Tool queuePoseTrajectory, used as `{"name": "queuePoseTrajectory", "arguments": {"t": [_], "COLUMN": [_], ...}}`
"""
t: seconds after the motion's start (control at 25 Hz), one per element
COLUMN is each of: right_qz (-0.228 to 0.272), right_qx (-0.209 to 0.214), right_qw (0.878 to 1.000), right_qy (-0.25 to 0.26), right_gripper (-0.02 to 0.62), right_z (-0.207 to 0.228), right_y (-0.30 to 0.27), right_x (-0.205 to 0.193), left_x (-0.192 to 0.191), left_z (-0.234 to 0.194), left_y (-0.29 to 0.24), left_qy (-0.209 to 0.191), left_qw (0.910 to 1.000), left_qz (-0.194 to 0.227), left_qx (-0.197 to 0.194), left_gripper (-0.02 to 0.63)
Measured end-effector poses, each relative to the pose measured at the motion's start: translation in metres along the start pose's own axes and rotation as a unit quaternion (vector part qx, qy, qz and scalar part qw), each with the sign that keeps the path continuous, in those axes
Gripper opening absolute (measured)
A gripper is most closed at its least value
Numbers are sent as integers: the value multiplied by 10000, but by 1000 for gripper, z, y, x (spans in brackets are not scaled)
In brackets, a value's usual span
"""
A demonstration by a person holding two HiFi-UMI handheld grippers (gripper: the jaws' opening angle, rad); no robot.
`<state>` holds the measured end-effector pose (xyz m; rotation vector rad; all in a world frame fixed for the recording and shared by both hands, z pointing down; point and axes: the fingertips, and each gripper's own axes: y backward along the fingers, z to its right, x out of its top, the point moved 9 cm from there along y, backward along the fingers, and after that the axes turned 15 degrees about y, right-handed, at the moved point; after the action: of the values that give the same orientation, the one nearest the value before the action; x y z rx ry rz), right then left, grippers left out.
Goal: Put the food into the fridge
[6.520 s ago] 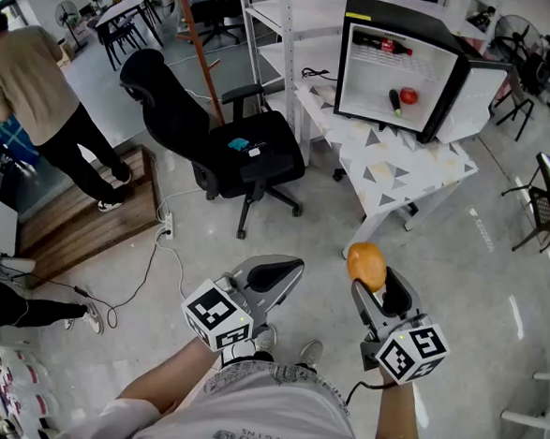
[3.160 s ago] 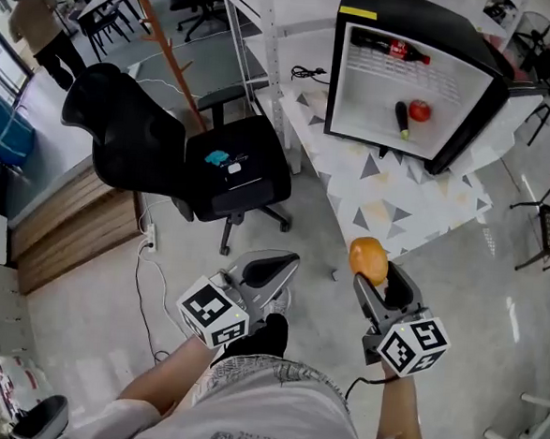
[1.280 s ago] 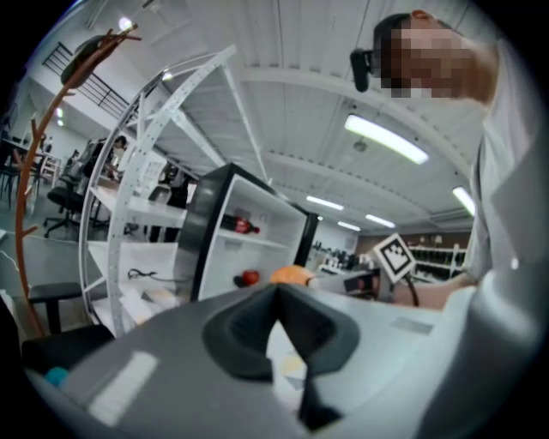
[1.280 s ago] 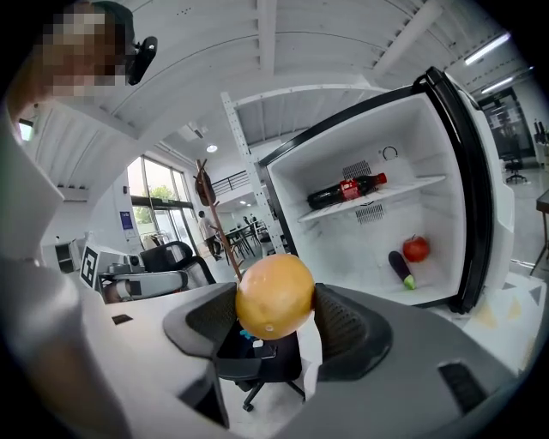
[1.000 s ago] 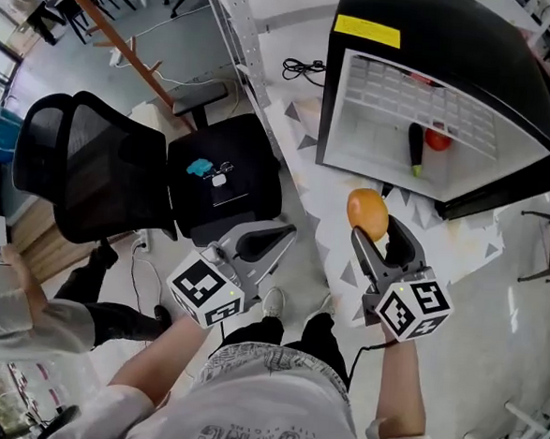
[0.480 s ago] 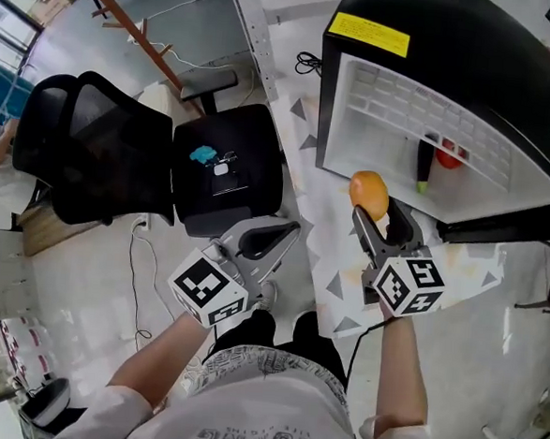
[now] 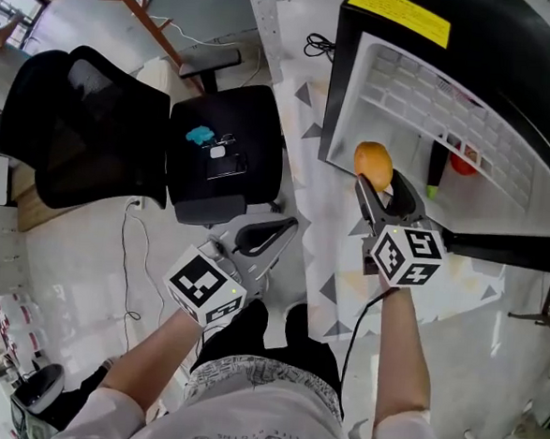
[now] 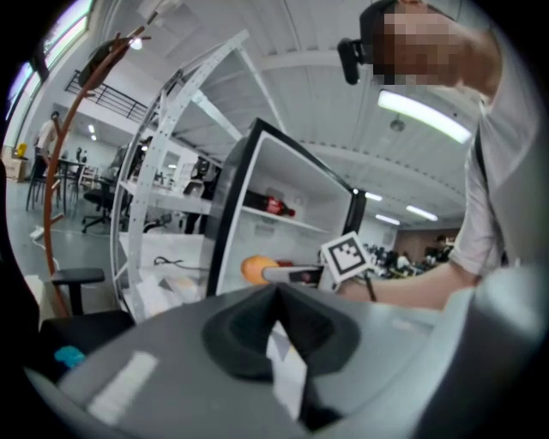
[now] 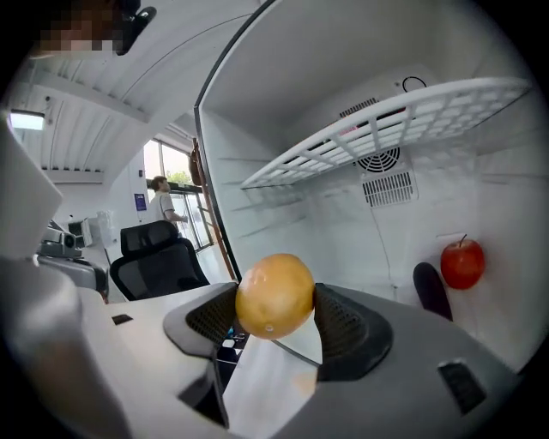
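The right tool grips a round orange fruit at the open black, white-lined fridge's mouth, the clenched, empty left tool at its seven o'clock.

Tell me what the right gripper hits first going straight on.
The right gripper, holding the orange, would probably meet the fridge back wall, under the wire shelf; the apple sits off right.

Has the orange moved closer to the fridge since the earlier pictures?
Yes. The orange, held by the right gripper, came forward from well short of the fridge to its open front.
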<state>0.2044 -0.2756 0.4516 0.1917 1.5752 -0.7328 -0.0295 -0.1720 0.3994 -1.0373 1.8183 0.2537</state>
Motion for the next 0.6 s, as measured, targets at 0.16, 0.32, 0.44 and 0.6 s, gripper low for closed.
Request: {"name": "queuePoseTrajectory", "arguments": {"t": [0.16,0.32,0.44,0.6], "right_qz": [-77,-116,-164,-252], "right_qx": [-83,-183,-242,-323], "right_qw": [9998,9993,9987,9983], "right_qy": [136,310,421,424], "right_gripper": [272,272,272,272], "right_z": [5,10,12,15], "right_y": [-18,-32,-42,-55], "right_x": [-6,-11,-16,-28], "left_x": [-6,-11,-15,-21], "left_z": [-7,-15,-20,-26], "left_y": [-4,-8,-9,-8], "left_qy": [26,39,55,70], "left_qw": [10000,10000,10000,10000], "left_qz": [14,0,-13,-35], "left_qx": [-18,-56,-62,-43], "left_gripper": [6,6,6,6]}}
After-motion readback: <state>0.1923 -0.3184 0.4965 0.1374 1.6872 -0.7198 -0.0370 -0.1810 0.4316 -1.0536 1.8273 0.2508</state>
